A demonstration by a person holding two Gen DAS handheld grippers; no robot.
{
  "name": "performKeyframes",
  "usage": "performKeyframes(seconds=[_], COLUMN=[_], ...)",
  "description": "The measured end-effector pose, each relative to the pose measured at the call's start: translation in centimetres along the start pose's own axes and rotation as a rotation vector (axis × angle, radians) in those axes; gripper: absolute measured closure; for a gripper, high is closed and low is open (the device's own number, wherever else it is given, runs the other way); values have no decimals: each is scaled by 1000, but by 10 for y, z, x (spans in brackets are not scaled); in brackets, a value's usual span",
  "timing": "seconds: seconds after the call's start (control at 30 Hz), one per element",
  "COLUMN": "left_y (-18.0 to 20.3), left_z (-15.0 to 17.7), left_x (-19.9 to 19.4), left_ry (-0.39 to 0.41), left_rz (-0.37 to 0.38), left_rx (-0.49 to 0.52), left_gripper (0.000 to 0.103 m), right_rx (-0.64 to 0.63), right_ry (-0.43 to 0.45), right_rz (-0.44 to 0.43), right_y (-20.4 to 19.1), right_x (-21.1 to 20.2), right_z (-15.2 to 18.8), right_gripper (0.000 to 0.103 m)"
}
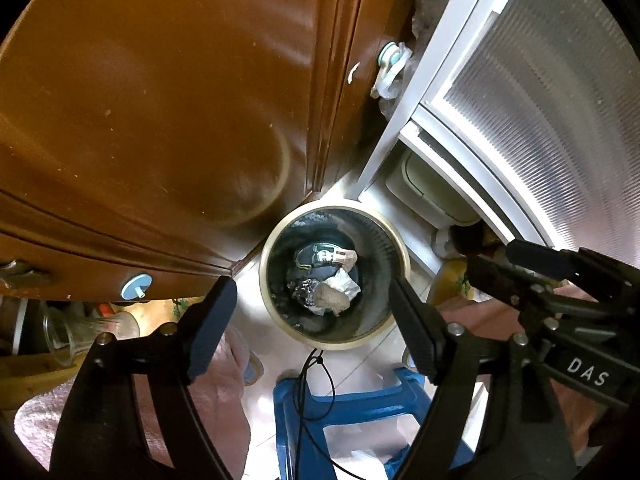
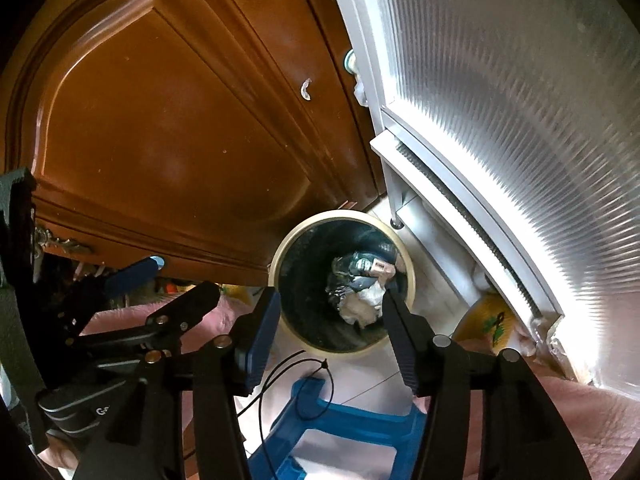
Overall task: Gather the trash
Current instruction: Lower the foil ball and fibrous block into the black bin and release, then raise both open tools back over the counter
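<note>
A round trash bin (image 1: 400, 248) with a cream rim stands on the pale floor below both grippers; it also shows in the right wrist view (image 2: 288, 240). Inside lie crumpled paper (image 1: 336, 292), foil and a small wrapper (image 1: 340, 257); the paper also shows in the right wrist view (image 2: 360, 306). My left gripper (image 1: 312, 300) is open and empty above the bin. My right gripper (image 2: 332, 308) is open and empty above the bin too, and it shows at the right of the left wrist view (image 1: 500, 258).
A brown wooden cabinet door (image 1: 160, 120) stands left of the bin. A white frosted door (image 1: 540, 100) stands to the right. A blue plastic stool (image 1: 360, 404) sits in front of the bin, with a black cord (image 1: 312, 376) across it. Pink cloth (image 1: 224, 392) lies at both sides.
</note>
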State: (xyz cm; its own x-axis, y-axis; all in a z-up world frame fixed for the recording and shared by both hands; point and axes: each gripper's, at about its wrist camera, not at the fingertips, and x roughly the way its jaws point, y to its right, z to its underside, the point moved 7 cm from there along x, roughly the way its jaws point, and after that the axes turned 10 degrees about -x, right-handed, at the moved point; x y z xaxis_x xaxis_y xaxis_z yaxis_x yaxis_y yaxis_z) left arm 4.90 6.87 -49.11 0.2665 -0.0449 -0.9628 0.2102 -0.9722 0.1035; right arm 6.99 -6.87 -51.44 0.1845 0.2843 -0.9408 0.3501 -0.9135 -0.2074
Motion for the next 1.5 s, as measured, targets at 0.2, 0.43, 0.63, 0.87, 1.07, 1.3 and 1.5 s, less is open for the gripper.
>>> performKeyframes(seconds=[0.2,0.43,0.63,0.87,1.07,1.3,1.5], left_y=[6,15,27,75,141,219,287], left_z=[-3,-11,-33,-73,-122,-202,-266], left_x=[-17,-70,-137,-230,-304,-344,-332], left_ry=[43,75,122,197,249,277,278], left_rz=[32,76,90,155,259,305,300], left_rx=[9,12,10,109,196,223,234], left_gripper=[27,27,27,27,27,27,27], right_rx=[-19,-69,-102,-104,-48,74,125], right_ry=[25,104,239,375,444,499,455], right_rz=[19,46,60,114,226,373,432], right_y=[-3,-17,-33,-23,23,125,222], right_x=[-17,-72,-161,-292,-397,-484,-500], right_z=[0,-4,-19,-51,-88,-143,-180], right_gripper=[49,49,49,49,37,32,31])
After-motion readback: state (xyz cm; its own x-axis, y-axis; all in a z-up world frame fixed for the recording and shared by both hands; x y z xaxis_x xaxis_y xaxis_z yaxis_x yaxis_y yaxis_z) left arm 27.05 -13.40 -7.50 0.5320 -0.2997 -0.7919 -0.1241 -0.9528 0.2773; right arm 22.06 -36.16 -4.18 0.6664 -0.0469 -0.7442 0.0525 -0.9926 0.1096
